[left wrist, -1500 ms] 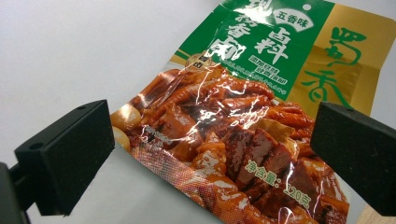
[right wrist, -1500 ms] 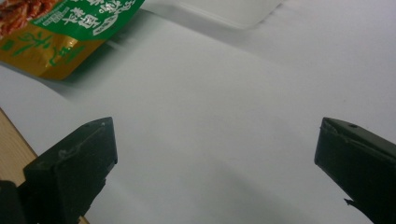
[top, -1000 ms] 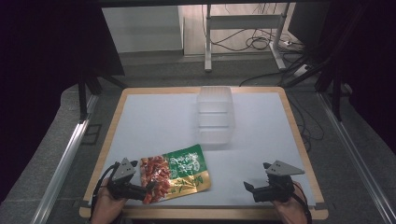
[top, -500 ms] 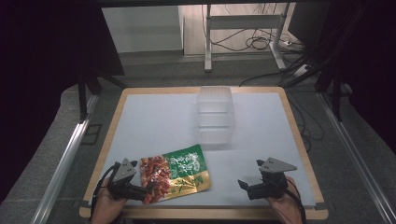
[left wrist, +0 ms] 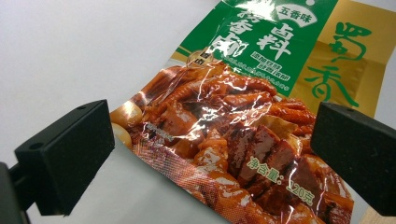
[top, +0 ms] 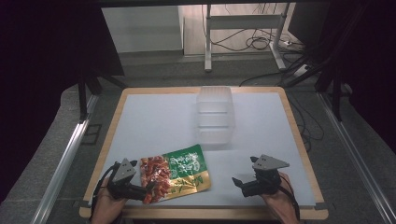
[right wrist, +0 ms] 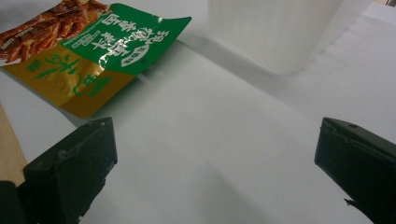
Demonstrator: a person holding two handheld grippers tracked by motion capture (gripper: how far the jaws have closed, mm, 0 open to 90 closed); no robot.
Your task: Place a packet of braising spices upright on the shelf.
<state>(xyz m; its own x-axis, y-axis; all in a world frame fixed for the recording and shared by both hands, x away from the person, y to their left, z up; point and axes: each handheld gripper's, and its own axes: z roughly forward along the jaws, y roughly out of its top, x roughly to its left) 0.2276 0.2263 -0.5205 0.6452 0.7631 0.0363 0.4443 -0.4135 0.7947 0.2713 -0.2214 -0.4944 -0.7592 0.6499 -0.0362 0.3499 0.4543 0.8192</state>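
The snack packet (top: 176, 172), green, gold and red, lay flat on the white table (top: 154, 121) near its front edge. At the packet's near left corner sat the left gripper (top: 148, 190), its jaws spread wide to either side of that corner and closed on nothing; in the left gripper view the packet (left wrist: 243, 126) ran between them. To the packet's right, well apart, the right gripper (top: 239, 181) rested with its jaws wide open and empty. Beyond the packet, toward the far edge, stood a clear plastic container (top: 214, 113).
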